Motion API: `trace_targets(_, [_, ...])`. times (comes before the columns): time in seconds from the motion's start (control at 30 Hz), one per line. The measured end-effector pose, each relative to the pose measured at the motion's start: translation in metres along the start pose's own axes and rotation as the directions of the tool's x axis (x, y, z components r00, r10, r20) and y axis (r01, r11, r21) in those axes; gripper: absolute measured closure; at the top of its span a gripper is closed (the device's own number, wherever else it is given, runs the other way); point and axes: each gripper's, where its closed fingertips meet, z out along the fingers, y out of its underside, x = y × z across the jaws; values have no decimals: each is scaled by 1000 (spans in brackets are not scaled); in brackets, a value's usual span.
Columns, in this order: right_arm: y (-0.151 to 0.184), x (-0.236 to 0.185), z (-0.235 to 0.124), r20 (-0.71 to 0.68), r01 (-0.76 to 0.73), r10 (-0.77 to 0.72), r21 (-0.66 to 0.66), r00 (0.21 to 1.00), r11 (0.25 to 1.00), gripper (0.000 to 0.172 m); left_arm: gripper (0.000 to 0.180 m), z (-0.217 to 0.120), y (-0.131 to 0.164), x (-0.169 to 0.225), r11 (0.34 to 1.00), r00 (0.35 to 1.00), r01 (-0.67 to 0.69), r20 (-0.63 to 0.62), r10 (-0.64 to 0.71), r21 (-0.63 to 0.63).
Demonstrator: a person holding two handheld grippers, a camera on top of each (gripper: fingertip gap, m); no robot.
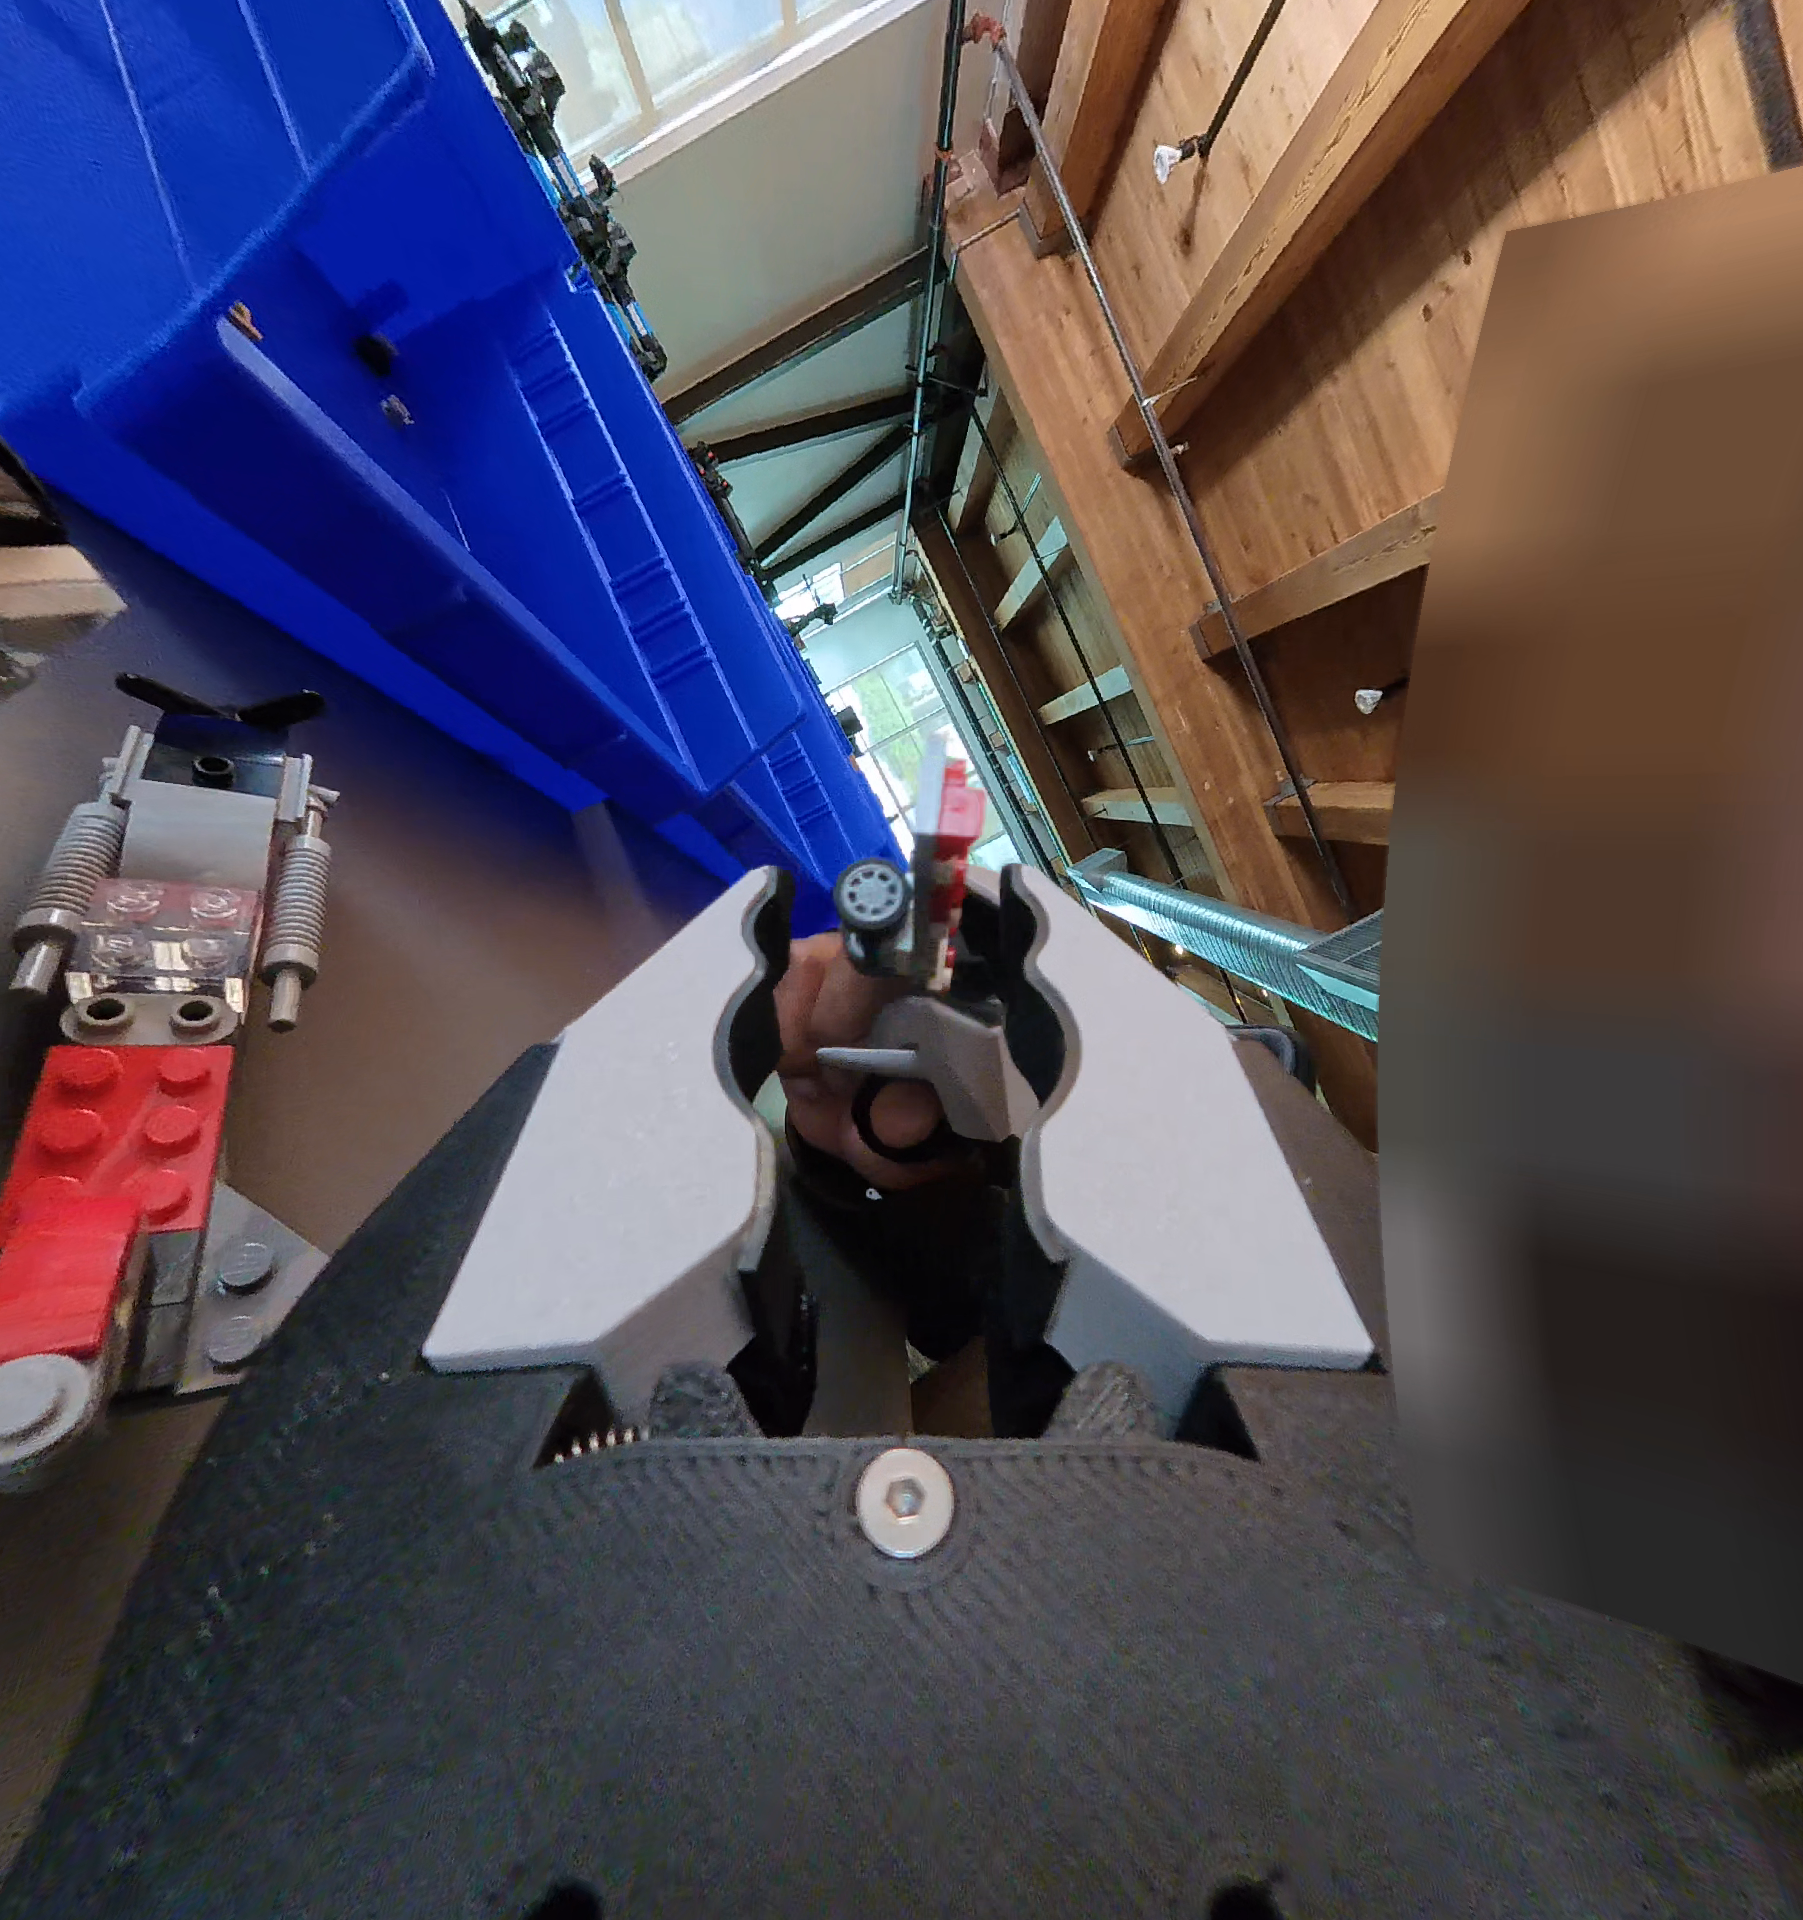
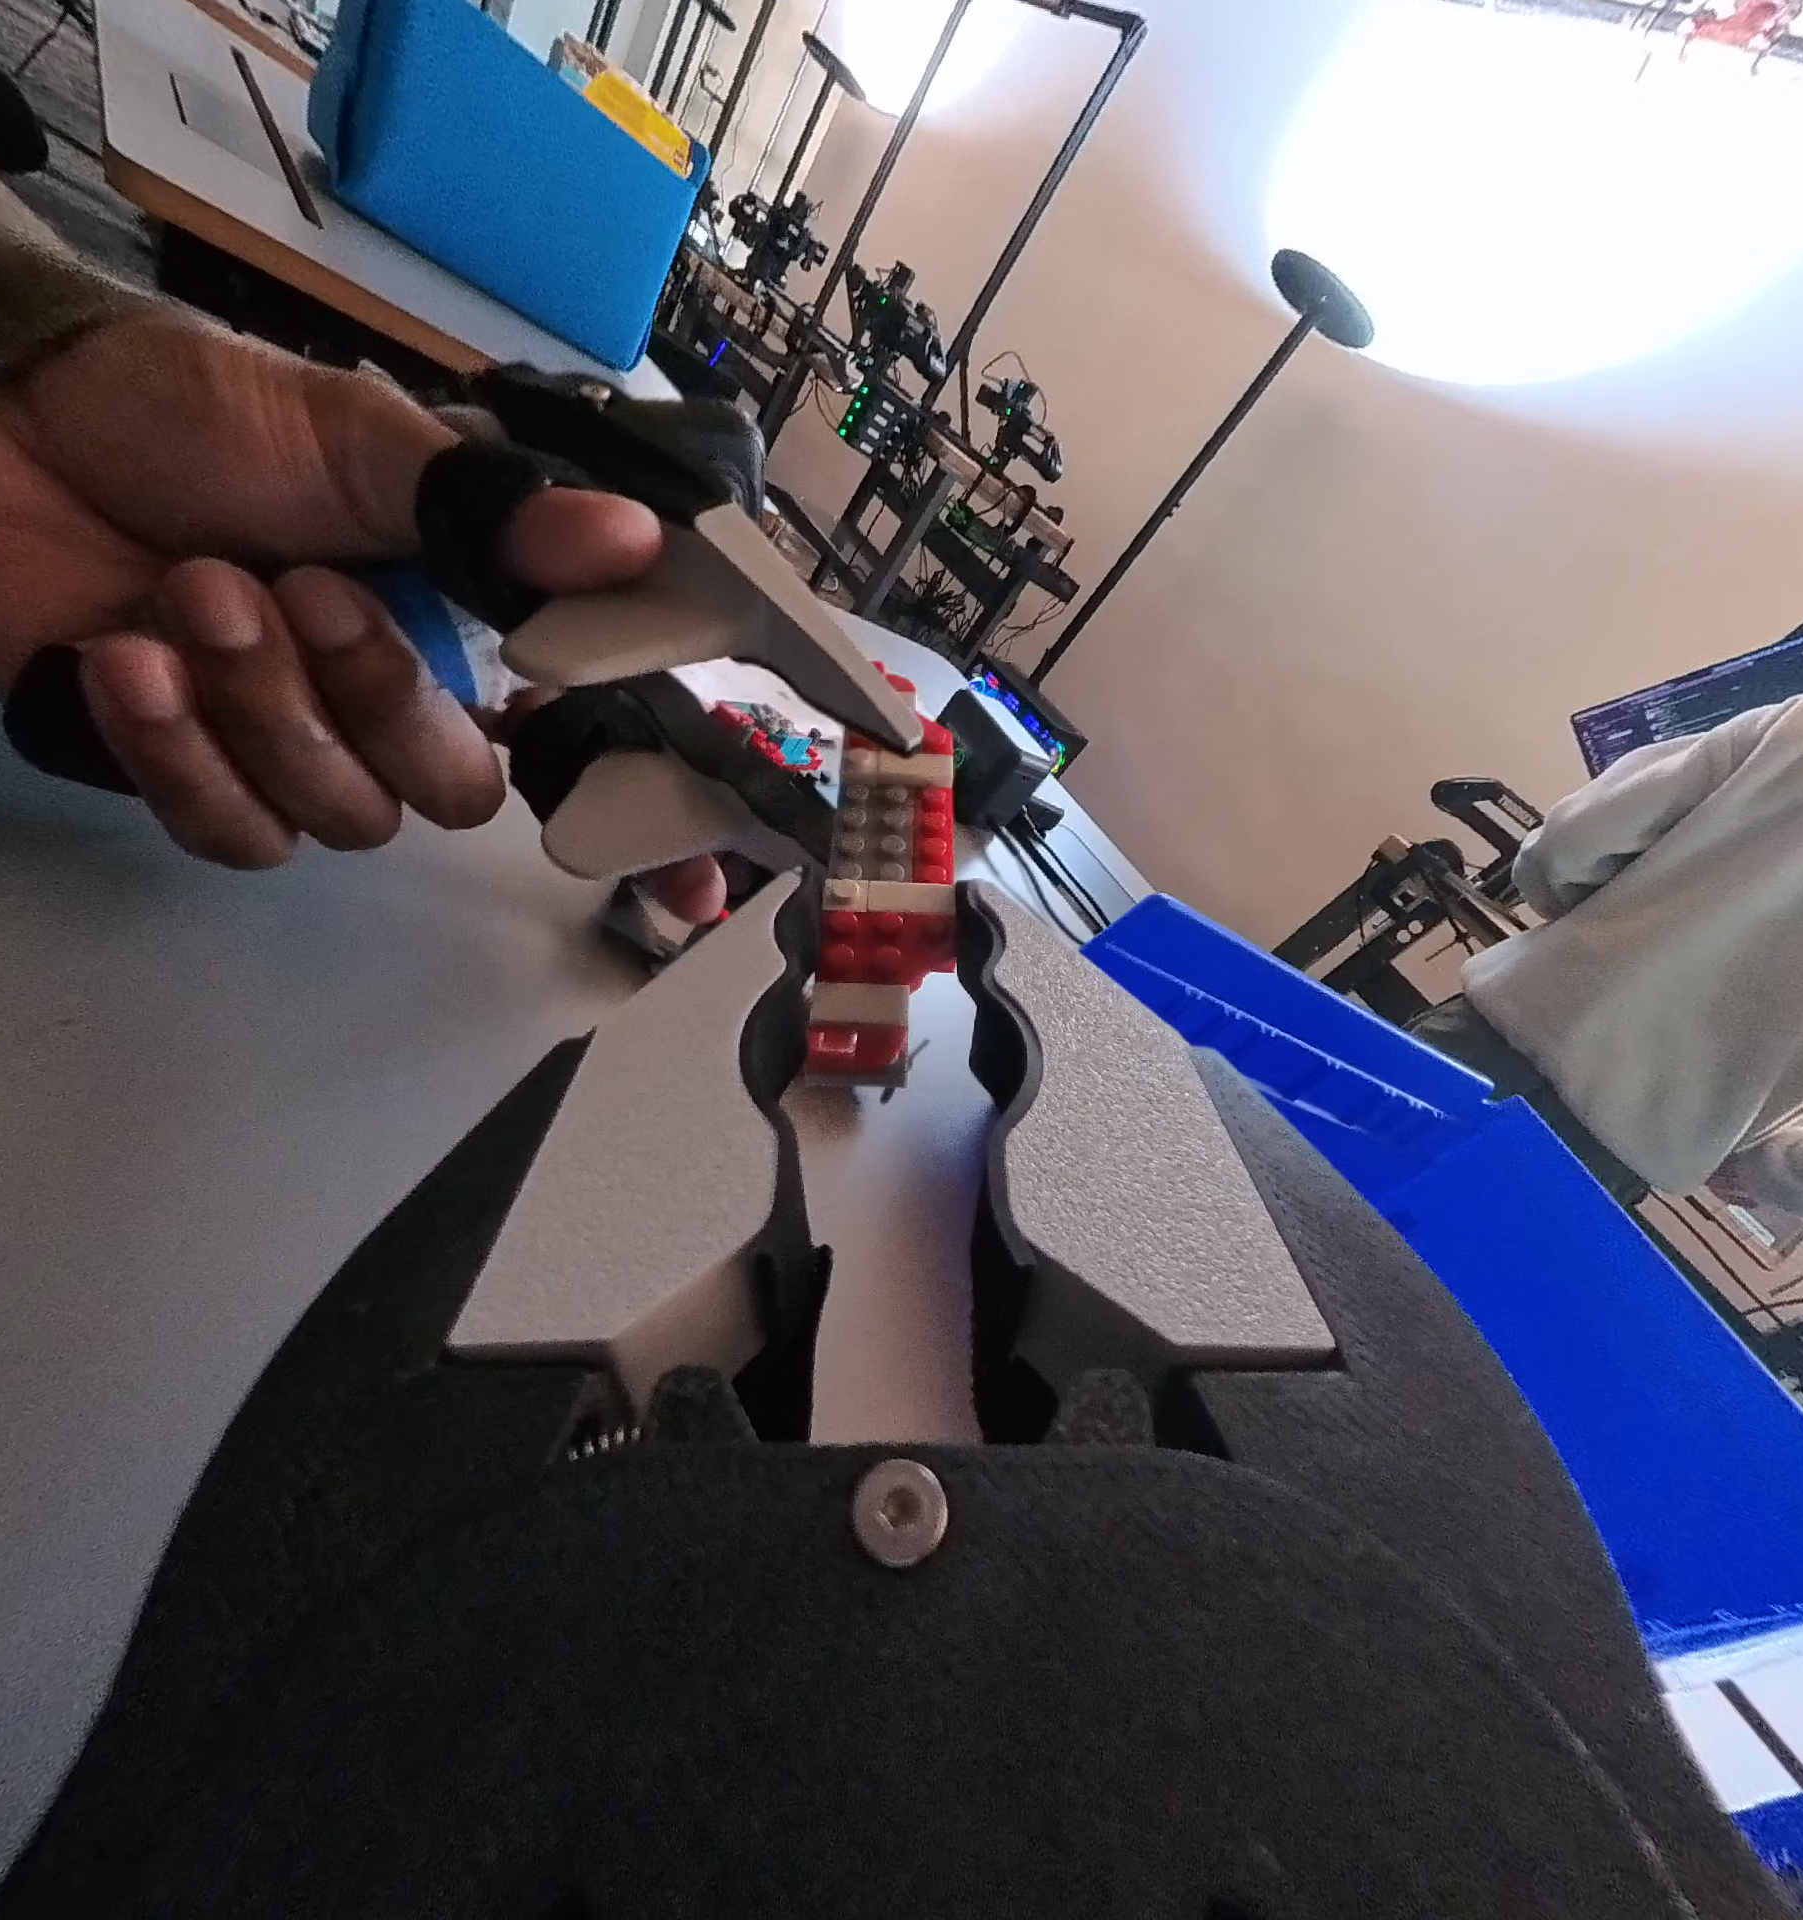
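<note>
My right gripper [image 2: 881, 891] is shut on a red and grey brick build [image 2: 886, 940], its pads pressing on the red part from both sides, and holds it above the table [image 2: 253, 1039]. My left gripper [image 1: 895, 883] is open. In the right wrist view it [image 2: 855, 795] is held by a hand [image 2: 201, 623] and straddles the far end of the build, its upper fingertip [image 2: 892, 727] at the build's top. In the left wrist view the build [image 1: 938, 831] stands between my open fingertips, with a small grey wheel [image 1: 871, 894], and the right gripper's finger [image 1: 954, 1049] is below it.
A second brick build [image 1: 118, 1039], red, clear and grey with two springs, lies on the table at left. Blue bins [image 1: 357, 364] stand behind it; one [image 2: 1448, 1195] is at my right. A black device [image 2: 1001, 748] sits beyond. A person's pale sleeve [image 2: 1686, 935] is at right. Only a small space, under 4 cm, lies between the two pairs of fingers.
</note>
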Motion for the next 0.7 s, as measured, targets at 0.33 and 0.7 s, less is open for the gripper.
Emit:
trace_targets(0.33, [-8,-10,6,12,-6,6,23,1000,1000,145,156,5,11,5,999,999,-33,-19,32,-26])
trace_targets(0.7, [6,-9,13,-10,-9,8,-60,1000,998,139,157,-7,-5,-7,928,905,-371,210,369,-31])
